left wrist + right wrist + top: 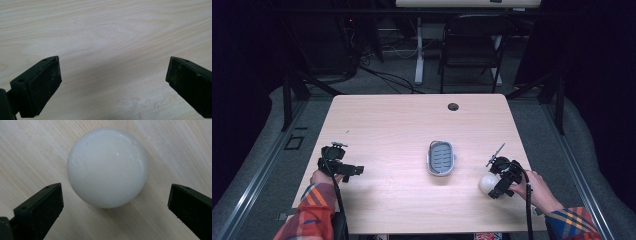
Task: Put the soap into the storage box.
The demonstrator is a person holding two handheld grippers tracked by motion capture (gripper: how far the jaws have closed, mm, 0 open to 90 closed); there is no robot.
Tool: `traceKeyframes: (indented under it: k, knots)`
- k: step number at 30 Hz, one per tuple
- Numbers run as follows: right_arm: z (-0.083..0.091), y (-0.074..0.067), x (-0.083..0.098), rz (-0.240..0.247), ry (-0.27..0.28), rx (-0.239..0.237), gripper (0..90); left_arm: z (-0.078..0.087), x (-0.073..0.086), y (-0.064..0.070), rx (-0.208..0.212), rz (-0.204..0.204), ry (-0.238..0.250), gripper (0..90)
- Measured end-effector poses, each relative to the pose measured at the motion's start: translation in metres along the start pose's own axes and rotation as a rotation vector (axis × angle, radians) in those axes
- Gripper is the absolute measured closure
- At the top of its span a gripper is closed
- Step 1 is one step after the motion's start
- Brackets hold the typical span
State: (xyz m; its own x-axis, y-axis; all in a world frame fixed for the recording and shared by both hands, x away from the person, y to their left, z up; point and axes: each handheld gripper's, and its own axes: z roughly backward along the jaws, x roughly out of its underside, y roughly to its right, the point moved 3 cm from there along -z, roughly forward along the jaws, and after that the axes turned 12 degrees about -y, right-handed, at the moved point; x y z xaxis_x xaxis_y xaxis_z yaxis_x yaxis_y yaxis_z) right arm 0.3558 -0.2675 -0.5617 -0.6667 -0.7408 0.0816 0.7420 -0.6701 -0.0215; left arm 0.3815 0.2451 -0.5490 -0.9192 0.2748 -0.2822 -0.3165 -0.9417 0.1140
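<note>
Where spread, right claw (115, 202) around ball (107, 167).

Pale wooden table (387, 120), grey carpet floor (397, 80), black folding chair (469, 47), dark surroundings

A wooden table (387, 130) is shown centre frame, bearing a grey oval tray (441, 158) at its middle, a white ball (486, 183) lower right beside the right gripper (501, 176), and the left gripper (343, 162) lower left.
</note>
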Motion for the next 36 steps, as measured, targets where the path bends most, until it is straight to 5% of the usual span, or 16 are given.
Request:
traceKeyframes:
  k: [21,36]
  knots:
    - [-0.005,-0.006,-0.026,0.054,-0.030,-0.008,0.0,-0.001,0.000,-0.001,0.010,0.006,0.004,0.1]
    - [-0.005,-0.007,-0.030,0.064,-0.059,0.057,7.1,-0.001,0.000,-0.001,0.013,0.008,0.002,0.1]
